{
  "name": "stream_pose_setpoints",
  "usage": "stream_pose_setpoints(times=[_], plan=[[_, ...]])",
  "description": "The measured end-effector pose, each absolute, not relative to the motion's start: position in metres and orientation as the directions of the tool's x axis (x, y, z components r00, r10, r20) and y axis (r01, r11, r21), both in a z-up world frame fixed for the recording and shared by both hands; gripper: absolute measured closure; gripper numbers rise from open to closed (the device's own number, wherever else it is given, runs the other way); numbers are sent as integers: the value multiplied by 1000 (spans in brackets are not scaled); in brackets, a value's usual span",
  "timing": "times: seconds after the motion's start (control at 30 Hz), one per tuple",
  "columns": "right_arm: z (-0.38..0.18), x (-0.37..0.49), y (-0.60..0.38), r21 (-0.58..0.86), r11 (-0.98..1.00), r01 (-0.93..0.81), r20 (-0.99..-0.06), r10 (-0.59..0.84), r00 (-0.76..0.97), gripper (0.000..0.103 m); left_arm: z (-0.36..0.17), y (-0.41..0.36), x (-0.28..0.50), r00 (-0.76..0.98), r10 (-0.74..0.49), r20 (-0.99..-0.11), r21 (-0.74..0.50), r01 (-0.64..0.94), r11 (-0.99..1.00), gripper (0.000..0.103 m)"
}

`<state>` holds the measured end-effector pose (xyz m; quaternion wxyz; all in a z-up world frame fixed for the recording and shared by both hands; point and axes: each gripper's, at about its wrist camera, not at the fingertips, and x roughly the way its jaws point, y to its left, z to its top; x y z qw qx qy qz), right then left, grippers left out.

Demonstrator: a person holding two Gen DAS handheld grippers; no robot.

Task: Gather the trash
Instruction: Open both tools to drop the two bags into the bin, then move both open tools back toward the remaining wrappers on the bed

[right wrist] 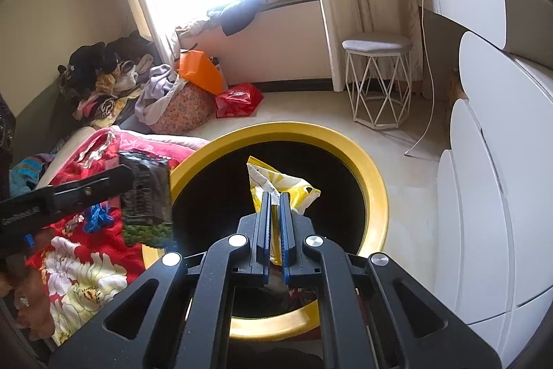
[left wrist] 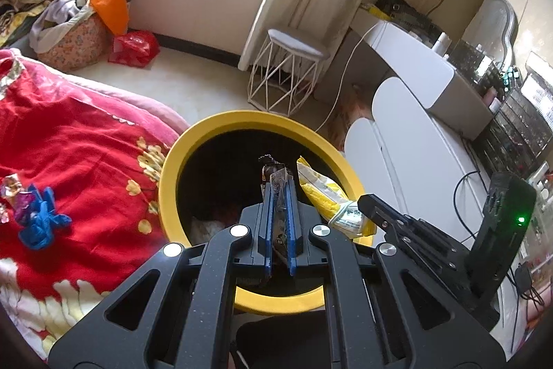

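1. To my left lies the bed, its red flowered blanket (left wrist: 79, 140) carrying a blue crumpled scrap (left wrist: 39, 220) and a shiny foil wrapper (left wrist: 12, 192). Ahead on the floor stand a white wire stool (left wrist: 287, 71), a red plastic bag (right wrist: 238, 99) and a patterned basket (right wrist: 183, 111) heaped with clothes. A white cabinet (right wrist: 490, 189) is on my right.
2. The yellow-rimmed bin (left wrist: 172, 168) sits right below both tools, hard against the bed's edge. Its inside is dark; some pale and reddish rubbish shows at the bottom, too dim to name.
3. My left fingers (left wrist: 279, 192) are nearly closed on a dark snack wrapper (left wrist: 276, 178), held above the bin's mouth near its bed-side rim.
4. My right fingers (right wrist: 275, 206) are nearly closed on a yellow-and-white wrapper (right wrist: 276, 178), also above the opening, just beside the dark one.
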<state>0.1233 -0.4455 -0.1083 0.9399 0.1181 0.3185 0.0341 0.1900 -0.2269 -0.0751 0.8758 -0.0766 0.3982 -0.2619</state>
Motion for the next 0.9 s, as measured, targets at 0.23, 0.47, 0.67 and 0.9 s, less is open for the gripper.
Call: stream_pose_setpoints(times=[0.23,0.47,0.67,0.9], plan=[[-113,128,-448,243,969,33,-608,126,784,67,-83,-223,201,539,-516,-666,-349,386,854,66],[-106,120,-452,228,970,82,-593,71,802,50,-74,-207,191,580,-505,-640,-348,367,863,11],[-93,113,-441,178,981,79,-574,39,818,38,-61,-196,176,639,-452,-623,-286,351,892,11],[-75,107,-426,168,985,38,-543,60,838,33,-49,-171,166,688,-412,-597,-277,305,911,11]])
